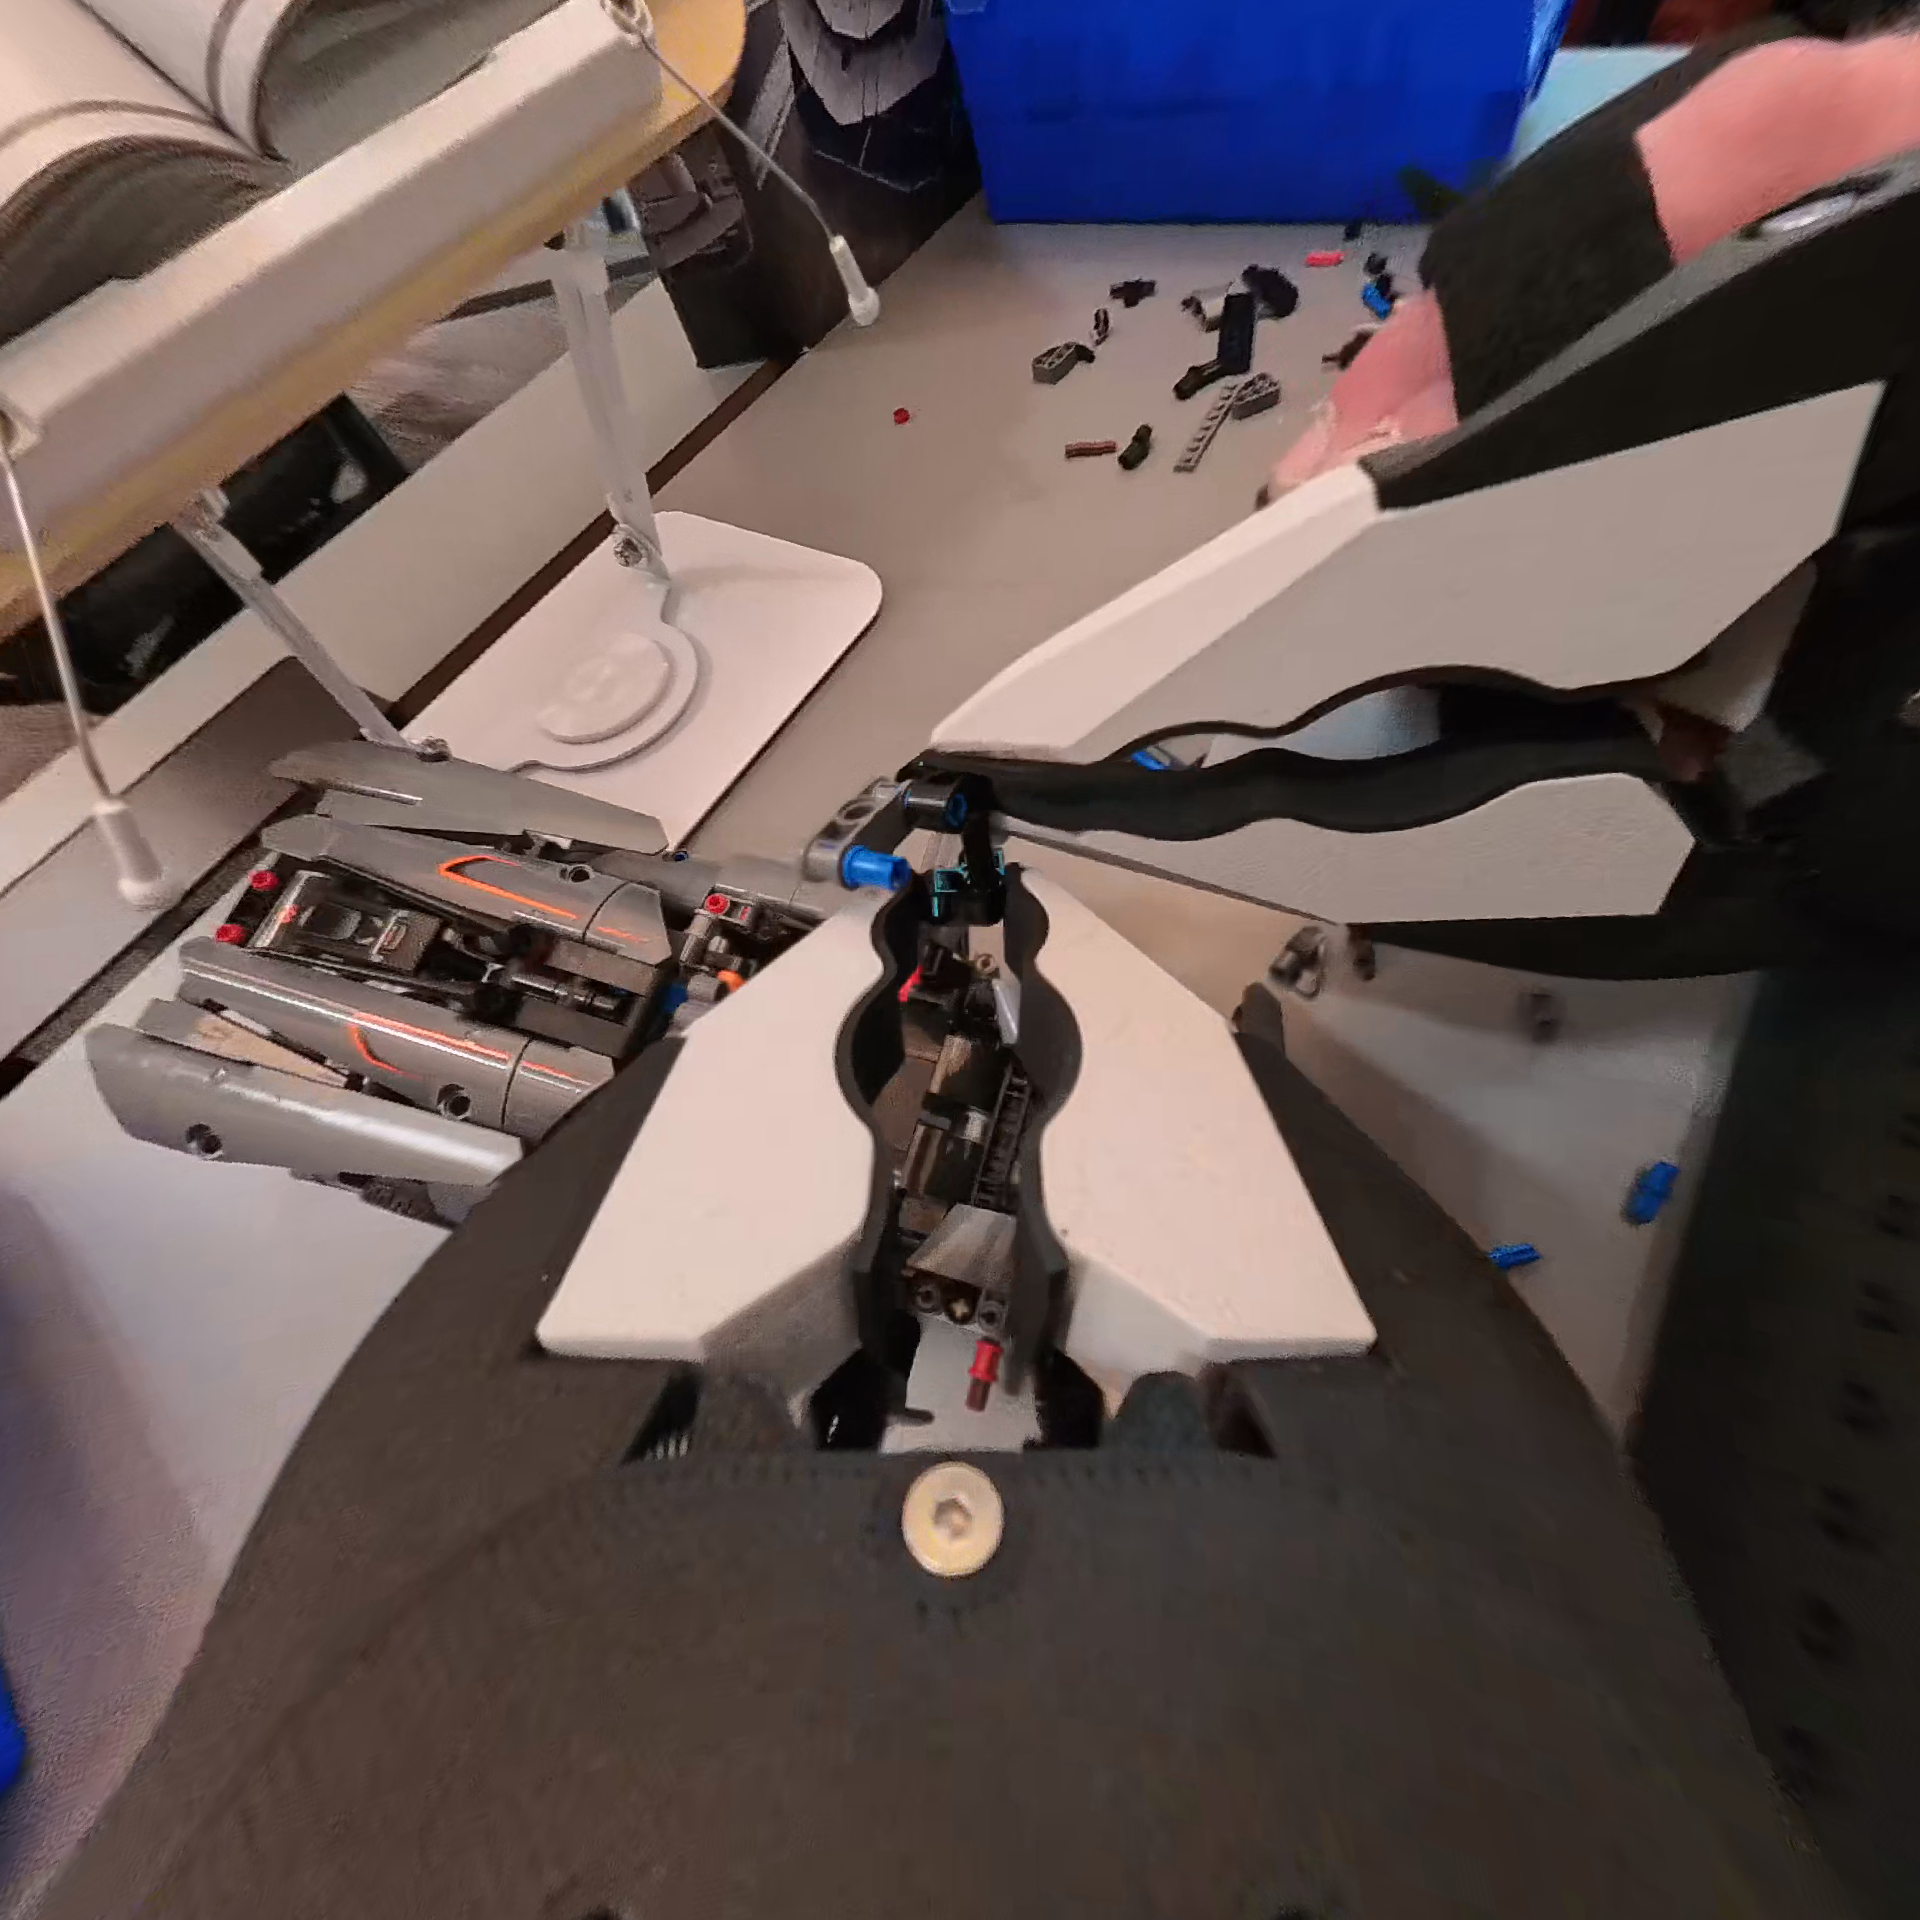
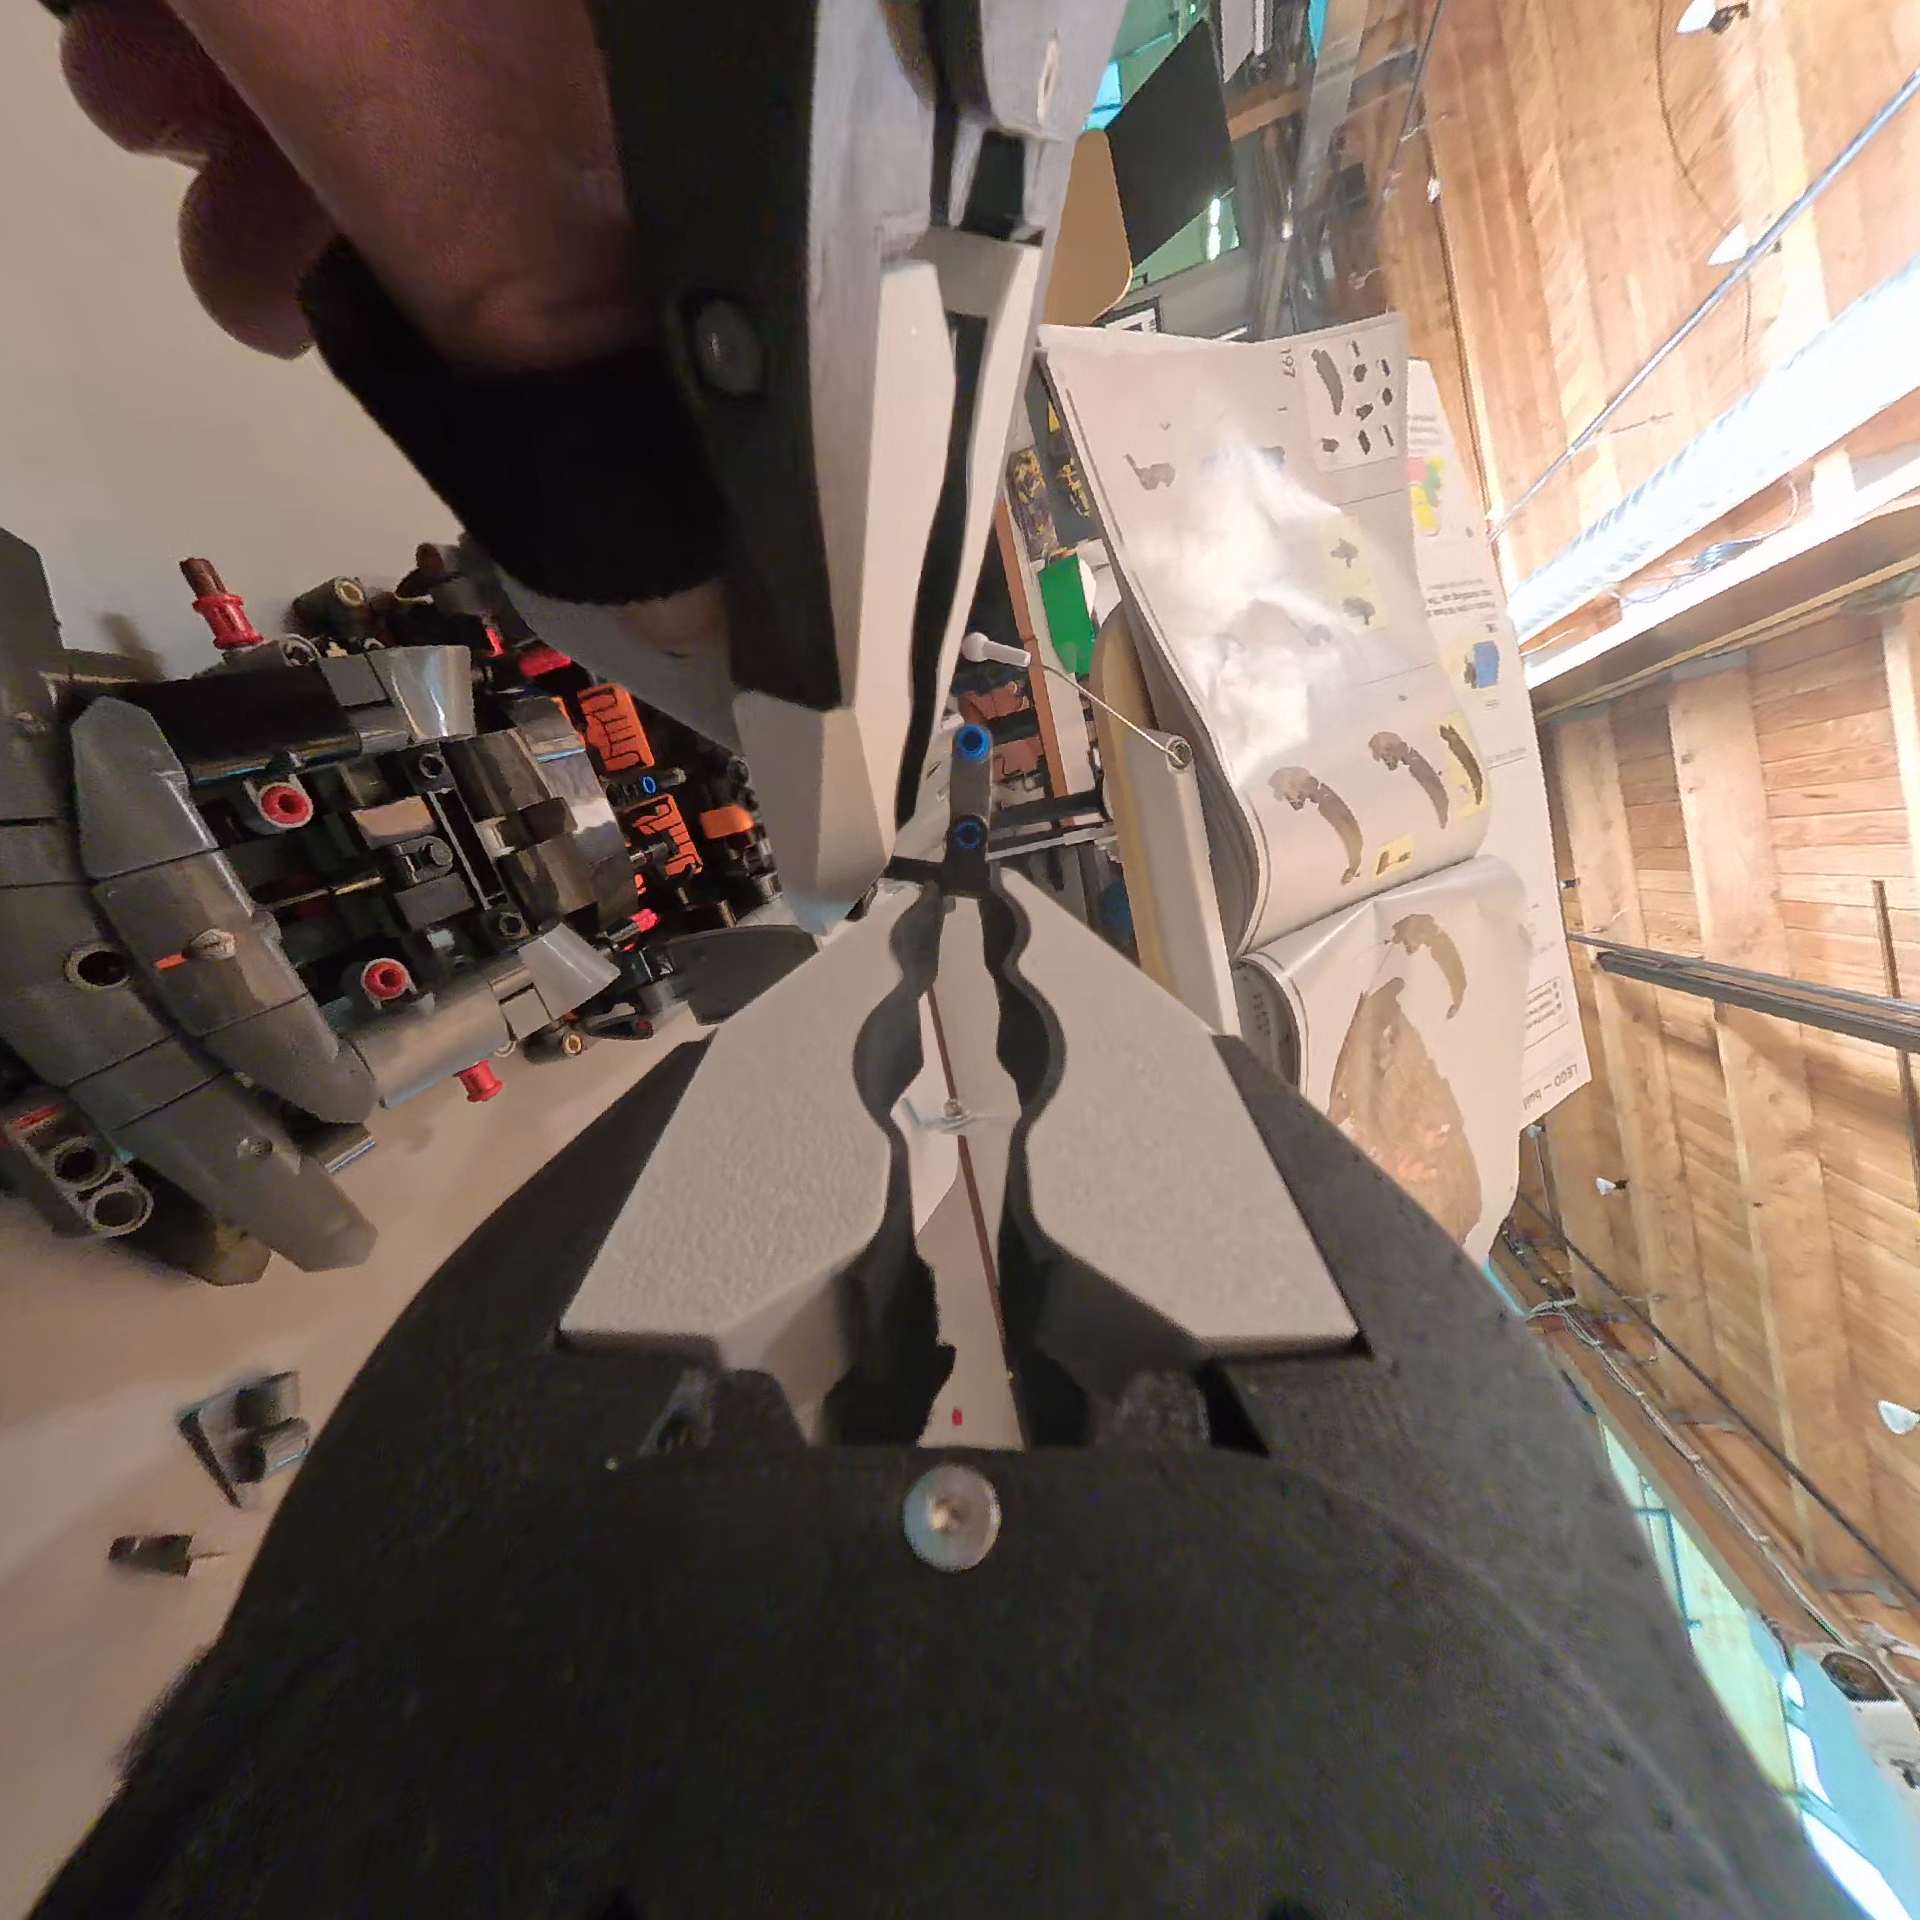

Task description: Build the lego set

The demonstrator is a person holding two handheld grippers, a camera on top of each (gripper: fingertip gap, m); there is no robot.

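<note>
Lego vehicle of grey panels with orange striping (image 1: 416, 987) parked on pale counter (image 1: 935, 540), clear of the hands. Left claw (image 1: 961, 894) clamped on small black connector (image 1: 961, 899); right claw (image 2: 956, 883) pinching short black beam with blue pins (image 2: 968, 790), tips meeting for joining.

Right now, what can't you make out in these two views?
- Left wrist view: the middle of the grey model is covered by the left tool.
- Left wrist view: loose pieces far back are too small to identify.
- Right wrist view: the black connector is gripped by the right tool, its lower end hidden.
</note>
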